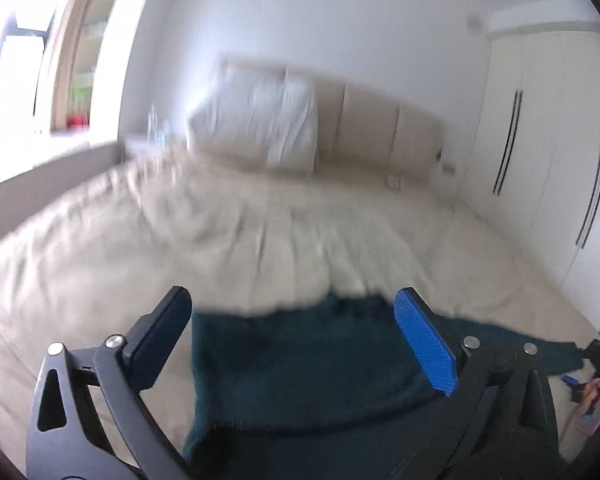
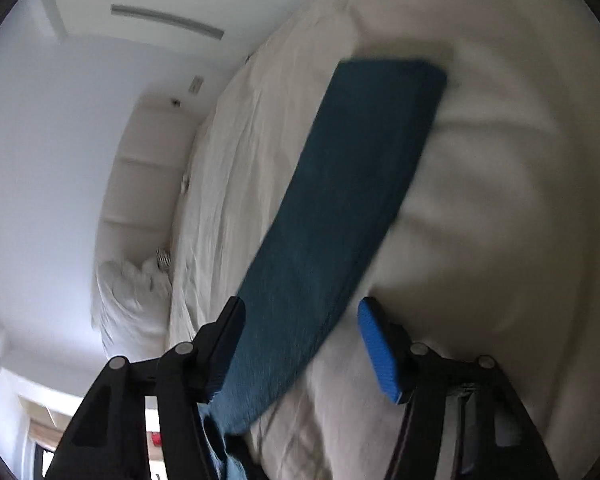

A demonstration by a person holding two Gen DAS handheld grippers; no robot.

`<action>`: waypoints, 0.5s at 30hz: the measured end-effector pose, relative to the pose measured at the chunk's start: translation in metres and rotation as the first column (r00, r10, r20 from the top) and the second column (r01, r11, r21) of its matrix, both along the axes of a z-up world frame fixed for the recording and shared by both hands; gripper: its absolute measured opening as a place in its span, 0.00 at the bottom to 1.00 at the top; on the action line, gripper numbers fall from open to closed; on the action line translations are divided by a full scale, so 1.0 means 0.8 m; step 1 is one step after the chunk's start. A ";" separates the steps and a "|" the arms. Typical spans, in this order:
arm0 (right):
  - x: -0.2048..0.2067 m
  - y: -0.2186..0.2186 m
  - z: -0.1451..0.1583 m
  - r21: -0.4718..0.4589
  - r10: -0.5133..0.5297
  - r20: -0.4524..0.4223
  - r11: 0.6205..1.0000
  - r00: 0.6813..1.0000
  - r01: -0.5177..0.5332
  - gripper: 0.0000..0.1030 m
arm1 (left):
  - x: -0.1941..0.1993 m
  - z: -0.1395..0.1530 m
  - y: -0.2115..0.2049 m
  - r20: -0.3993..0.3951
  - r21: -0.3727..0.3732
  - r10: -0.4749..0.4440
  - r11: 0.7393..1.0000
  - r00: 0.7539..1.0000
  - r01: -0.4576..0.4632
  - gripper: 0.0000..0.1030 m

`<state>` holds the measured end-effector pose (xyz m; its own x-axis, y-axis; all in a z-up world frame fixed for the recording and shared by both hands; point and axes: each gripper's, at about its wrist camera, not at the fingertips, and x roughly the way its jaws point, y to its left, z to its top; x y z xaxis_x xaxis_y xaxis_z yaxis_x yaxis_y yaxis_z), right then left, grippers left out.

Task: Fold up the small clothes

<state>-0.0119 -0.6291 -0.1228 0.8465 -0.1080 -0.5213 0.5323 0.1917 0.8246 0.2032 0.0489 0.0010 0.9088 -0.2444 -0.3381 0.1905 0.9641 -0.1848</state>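
Covering most of both views, a beige bed [image 1: 228,232] carried the work, its cover rumpled into soft ridges, with a white pillow [image 1: 256,120] propped against a padded headboard [image 1: 380,128] at the far end and white wardrobe doors [image 1: 548,152] along one side. On that cover lay the dark teal garment [image 1: 300,364], folded into a long narrow strip; in the right wrist view it [image 2: 340,208] ran away from the camera across the bedding to a squared far end. The left gripper [image 1: 300,344] stood with its fingers spread wide, the strip's near part lying between and below them, neither pad visibly pressing the cloth. The right gripper [image 2: 300,352] was likewise spread wide, the near end of the strip passing between its fingers and close against the black one, though contact could not be judged through the blur. A small part of that gripper showed at the left view's right edge.
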 end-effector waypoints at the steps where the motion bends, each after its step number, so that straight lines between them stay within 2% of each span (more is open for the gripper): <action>1: 0.000 -0.004 -0.002 0.002 -0.016 0.006 1.000 1.000 0.016 0.60 | -0.007 0.007 -0.008 0.033 0.021 -0.027 0.999 0.999 0.026 1.00; 4: 0.005 -0.013 -0.006 0.042 -0.057 0.026 0.998 0.998 0.056 0.60 | -0.003 0.018 -0.027 -0.010 0.054 -0.104 0.993 0.995 0.104 1.00; 6: 0.013 -0.020 -0.007 0.021 -0.063 0.021 0.998 0.998 0.063 0.60 | -0.005 0.018 -0.031 0.001 0.047 -0.107 0.993 0.994 0.107 1.00; 9: 0.026 -0.032 -0.011 0.016 -0.086 0.025 0.996 0.996 0.086 0.58 | 0.005 0.007 -0.038 -0.068 0.049 -0.118 0.991 0.991 0.121 1.00; 11: 0.037 -0.043 -0.010 0.003 -0.085 0.008 0.996 0.996 0.085 0.46 | 0.011 -0.004 -0.040 -0.122 0.050 -0.108 0.992 0.987 0.115 1.00; 12: 0.046 -0.045 -0.007 -0.018 -0.064 -0.016 0.998 0.998 0.064 0.25 | 0.012 -0.008 -0.040 -0.140 0.040 -0.110 0.992 0.984 0.117 1.00; 13: 0.055 -0.048 -0.003 -0.039 -0.035 -0.044 0.999 0.998 0.033 0.10 | 0.016 -0.014 -0.038 -0.161 0.023 -0.111 0.993 0.981 0.116 1.00; 15: 0.079 -0.038 0.014 -0.101 0.021 -0.101 0.994 0.995 -0.031 0.09 | 0.025 -0.023 -0.033 -0.199 -0.002 -0.105 0.994 0.974 0.107 1.00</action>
